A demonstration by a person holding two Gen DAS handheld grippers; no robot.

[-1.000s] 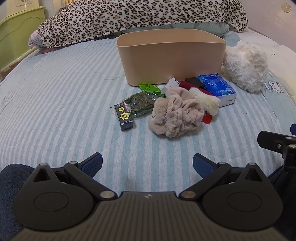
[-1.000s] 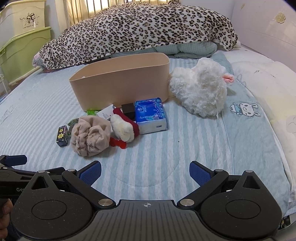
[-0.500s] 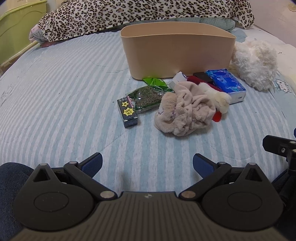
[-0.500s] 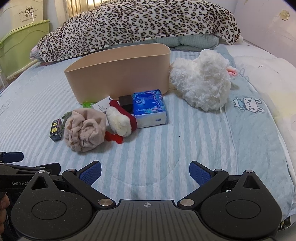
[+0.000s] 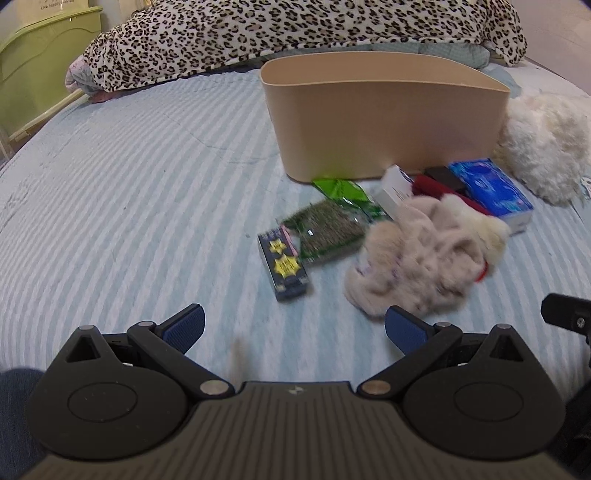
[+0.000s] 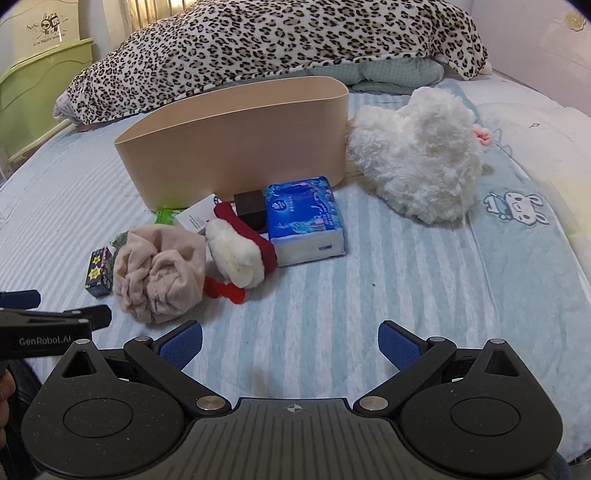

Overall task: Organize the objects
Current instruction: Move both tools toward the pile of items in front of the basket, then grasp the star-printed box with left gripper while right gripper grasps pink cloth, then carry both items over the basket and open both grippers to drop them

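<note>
Both grippers, the left gripper (image 5: 293, 326) and the right gripper (image 6: 290, 341), hang with jaws wide apart, holding nothing. In front of the tan bin (image 6: 236, 147) lie a beige cloth (image 6: 159, 273), tissue pack (image 6: 304, 218) and small dark box (image 5: 282, 264), all on the striped bed (image 6: 369, 295).

- Bedsheet (image 6: 388, 295): pale blue and white stripes, covering the mattress.
- Leopard-print blanket (image 6: 277, 40): heaped along the far side of the bed.
- Green quilted bedding (image 6: 391, 74): partly under the blanket.
- Green storage box (image 5: 33, 74): beside the bed, far left.
- Rabbit print (image 6: 517, 206): on the pale blue cover at right.
- Wall (image 6: 535, 33): pale, far right.
</note>
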